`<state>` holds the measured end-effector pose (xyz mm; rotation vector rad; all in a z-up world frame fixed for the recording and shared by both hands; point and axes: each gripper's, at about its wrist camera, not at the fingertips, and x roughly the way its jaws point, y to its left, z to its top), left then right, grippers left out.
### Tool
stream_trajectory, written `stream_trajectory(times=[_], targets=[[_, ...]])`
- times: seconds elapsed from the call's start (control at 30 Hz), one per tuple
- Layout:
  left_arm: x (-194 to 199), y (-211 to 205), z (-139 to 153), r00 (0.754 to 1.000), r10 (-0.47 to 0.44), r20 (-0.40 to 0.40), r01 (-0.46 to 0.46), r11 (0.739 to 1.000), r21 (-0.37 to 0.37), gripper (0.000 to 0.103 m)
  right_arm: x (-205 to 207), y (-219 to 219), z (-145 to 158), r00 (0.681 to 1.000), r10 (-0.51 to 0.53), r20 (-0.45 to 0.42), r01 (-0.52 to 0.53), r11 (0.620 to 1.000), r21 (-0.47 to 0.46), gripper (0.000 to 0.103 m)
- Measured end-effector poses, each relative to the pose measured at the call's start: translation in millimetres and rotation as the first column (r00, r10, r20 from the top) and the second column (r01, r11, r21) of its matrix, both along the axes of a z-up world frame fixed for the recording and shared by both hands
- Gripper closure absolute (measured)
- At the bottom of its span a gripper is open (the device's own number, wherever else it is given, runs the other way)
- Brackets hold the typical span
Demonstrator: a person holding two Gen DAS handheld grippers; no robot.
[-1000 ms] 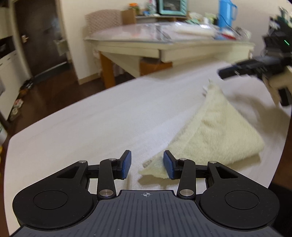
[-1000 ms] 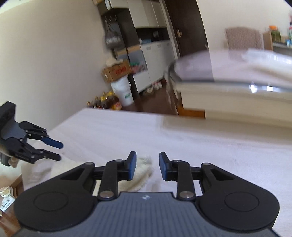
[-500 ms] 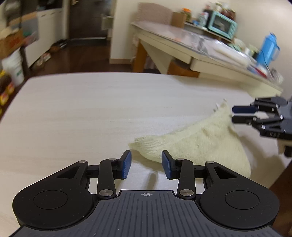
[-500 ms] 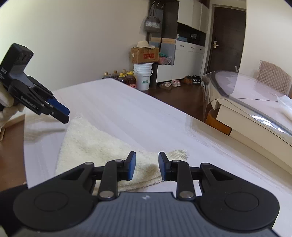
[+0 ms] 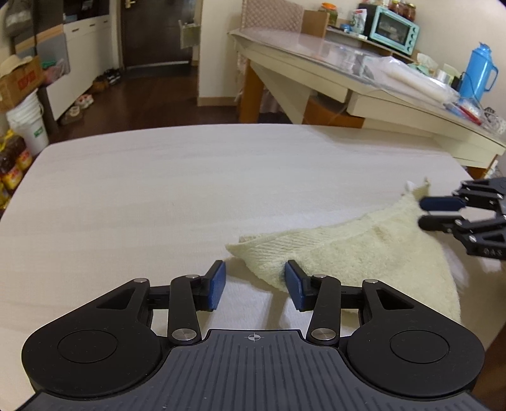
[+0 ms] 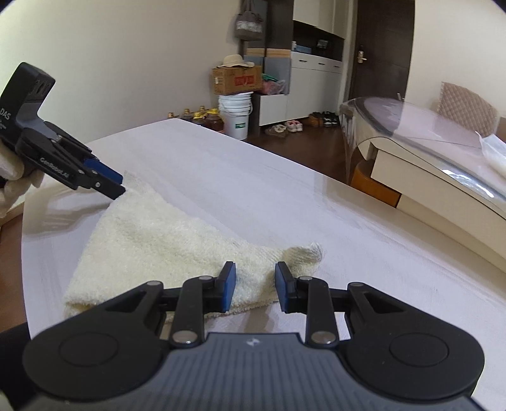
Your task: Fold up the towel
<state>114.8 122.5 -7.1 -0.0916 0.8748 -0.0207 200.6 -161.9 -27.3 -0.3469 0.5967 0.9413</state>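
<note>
A cream towel [image 5: 363, 253] lies folded into a rough triangle on the white table [image 5: 189, 189]. My left gripper [image 5: 254, 289] is open and empty, its right pad at the towel's near corner. It also shows in the right wrist view [image 6: 110, 183], at the towel's far corner. My right gripper [image 6: 253, 291] is open and empty, low over the towel [image 6: 151, 240] at its other corner. It also shows in the left wrist view [image 5: 427, 211], at the towel's far corner.
A second table [image 5: 348, 79] with a blue jug [image 5: 479, 71], a teal oven [image 5: 393, 25] and plastic bags stands behind. Buckets [image 6: 235, 117], a cardboard box [image 6: 237, 80] and bottles sit on the dark floor by the wall. The towel lies near the table's edge.
Both wrist views have swung round toward the towel. Each gripper has come closer to its towel corner and lower over the table. Both stay open.
</note>
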Motion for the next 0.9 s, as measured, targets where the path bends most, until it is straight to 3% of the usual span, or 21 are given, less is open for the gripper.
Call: stream_trajectory(times=[0.37,0.9], targets=[[20,-9,1,1.0,0.002,0.008,-0.002,0.996,0.088,0.055,-22,6,5,0.995,-0.103,0.019,0.103,0.995,-0.017,0.072],[42,-12,0,0.999,-0.039,0.018,0.037,0.991,0.127,0.054,-41,12,5,0.97,-0.243,0.009,0.243,0.97,-0.001,0.072]])
